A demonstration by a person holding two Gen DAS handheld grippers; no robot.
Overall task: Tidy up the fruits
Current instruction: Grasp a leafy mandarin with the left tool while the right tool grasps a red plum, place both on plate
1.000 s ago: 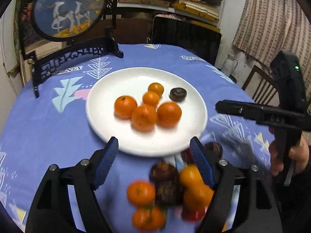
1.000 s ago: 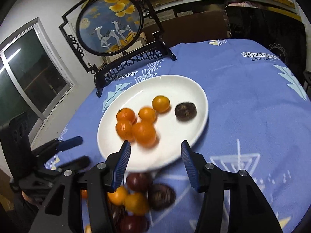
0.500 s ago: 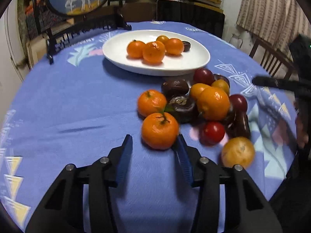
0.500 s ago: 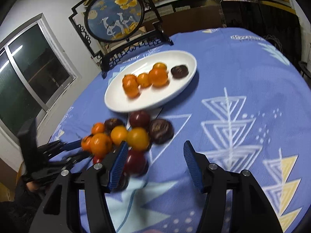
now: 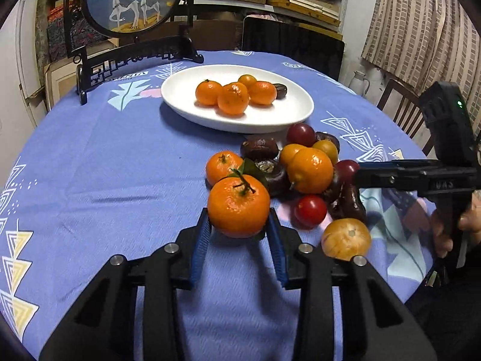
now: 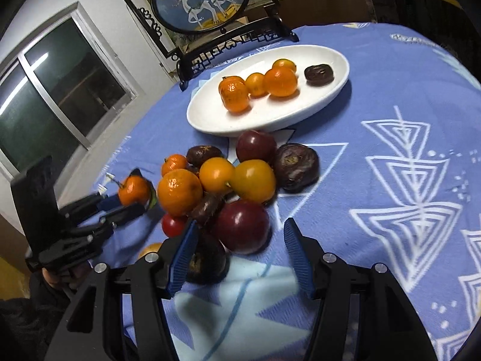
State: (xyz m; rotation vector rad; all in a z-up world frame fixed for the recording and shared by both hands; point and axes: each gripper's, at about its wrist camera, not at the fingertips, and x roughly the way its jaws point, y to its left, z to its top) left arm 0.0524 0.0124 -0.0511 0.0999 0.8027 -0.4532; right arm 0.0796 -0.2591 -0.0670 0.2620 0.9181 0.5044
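Observation:
My left gripper [image 5: 239, 234] is shut on a stemmed mandarin [image 5: 238, 206], seen also in the right wrist view [image 6: 133, 191]. A white oval plate [image 5: 288, 114] holds several mandarins [image 5: 233, 97] and one dark fruit [image 5: 279, 91]. Between plate and grippers lies a pile of loose fruit [image 5: 309, 170]: mandarins, red tomatoes, dark brown fruits. My right gripper [image 6: 239, 246] is open, its blue pads just short of a dark red fruit [image 6: 242, 227]; a dark fruit [image 6: 206, 260] lies by its left finger.
A blue patterned cloth [image 5: 105, 162] covers the round table. A black ornamental stand with a round deer picture [image 5: 132, 0] stands behind the plate. A dark chair back [image 5: 293, 45] and a wooden chair [image 5: 399, 105] are at the far edge.
My left gripper has closed on the stemmed mandarin. My right gripper has moved forward toward the fruit pile, up to the dark red fruit.

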